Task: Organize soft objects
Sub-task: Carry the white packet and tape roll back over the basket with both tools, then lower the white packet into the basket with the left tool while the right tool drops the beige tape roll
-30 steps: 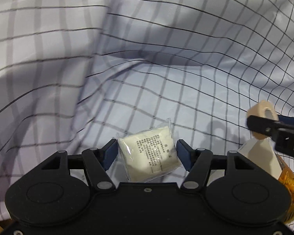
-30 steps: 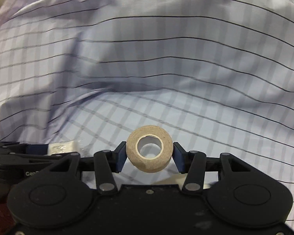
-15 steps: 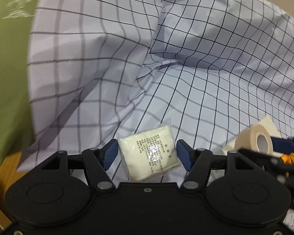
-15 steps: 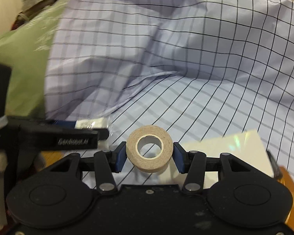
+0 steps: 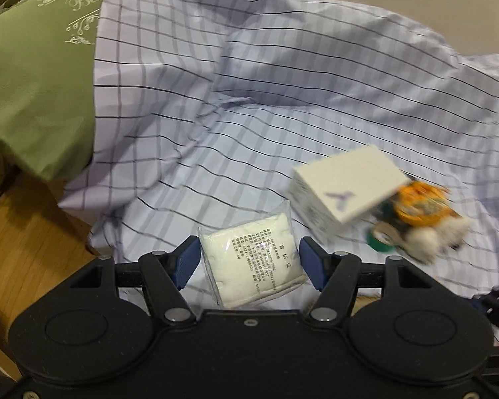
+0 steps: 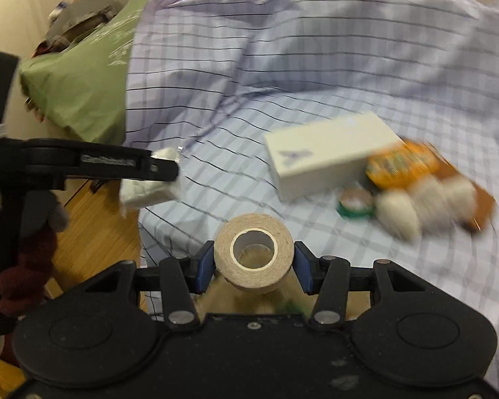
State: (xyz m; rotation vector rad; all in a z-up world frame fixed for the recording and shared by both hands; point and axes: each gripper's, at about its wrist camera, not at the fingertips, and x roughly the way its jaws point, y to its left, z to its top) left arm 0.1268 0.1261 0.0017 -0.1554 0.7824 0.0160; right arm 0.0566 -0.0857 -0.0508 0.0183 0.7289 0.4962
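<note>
Two tongs, both loaded: left tongs (image 5: 248,266) clamp a sealed white gauze packet (image 5: 254,264); right tongs (image 6: 253,266) clamp a beige tape roll (image 6: 254,252), above the checked sheet (image 5: 316,83), white box (image 6: 329,156) beyond.

Soft, even indoor light on my bed sheet (image 5: 316,83), shadows faint in its folds. Fisheye bends the edges in both views. Motion blur smears the white box (image 6: 329,156) and snack packets (image 5: 419,206); glare glints on my gauze packet (image 5: 252,262).

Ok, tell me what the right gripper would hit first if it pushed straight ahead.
Probably the checked sheet just beyond the held tape roll; the white box sits right of that line. Depth unclear.
</note>
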